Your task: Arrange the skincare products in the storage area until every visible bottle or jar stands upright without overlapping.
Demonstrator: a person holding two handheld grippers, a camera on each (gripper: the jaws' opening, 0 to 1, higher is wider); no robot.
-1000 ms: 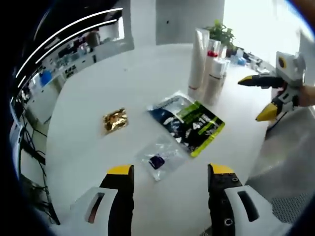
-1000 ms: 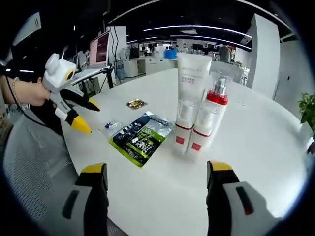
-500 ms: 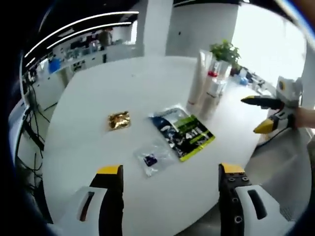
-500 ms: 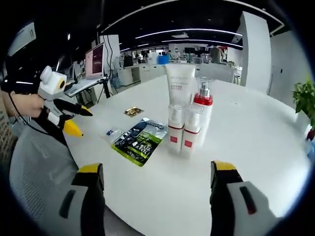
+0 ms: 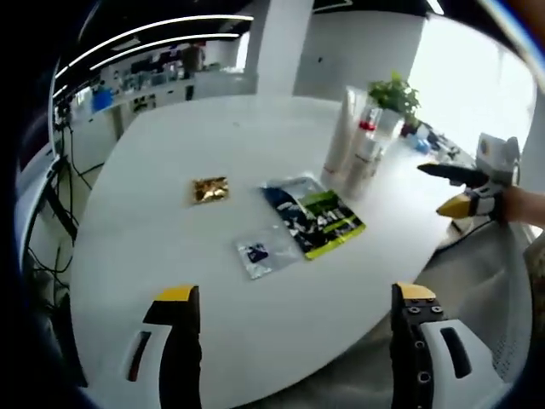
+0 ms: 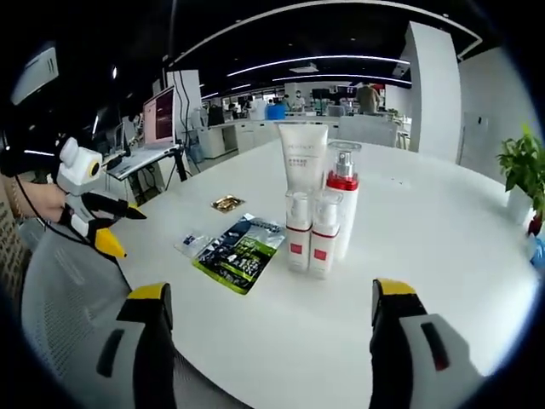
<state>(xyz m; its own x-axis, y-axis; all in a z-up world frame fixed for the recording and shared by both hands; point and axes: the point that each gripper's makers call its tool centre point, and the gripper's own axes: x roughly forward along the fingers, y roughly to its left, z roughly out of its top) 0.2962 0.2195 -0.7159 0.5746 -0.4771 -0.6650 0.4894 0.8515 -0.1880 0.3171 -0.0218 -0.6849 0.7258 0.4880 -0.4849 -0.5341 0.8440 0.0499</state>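
A cluster of skincare products stands upright on the white round table: a tall white tube, a red-collared pump bottle and two small red-labelled bottles. In the left gripper view the same cluster stands at the table's far right. My left gripper is open, held back off the table's near edge. My right gripper is open too, off the edge in front of the bottles. Each gripper appears in the other's view, the left gripper and the right gripper, both with jaws apart.
Flat on the table lie a green-and-black sachet, a clear bag with a dark item and a gold foil packet. A potted plant stands behind the bottles. A grey chair sits by the table's edge.
Both cameras have drawn back from the table, so the bottles and sachets look smaller. The items on the table have not moved. Both grippers stay open.
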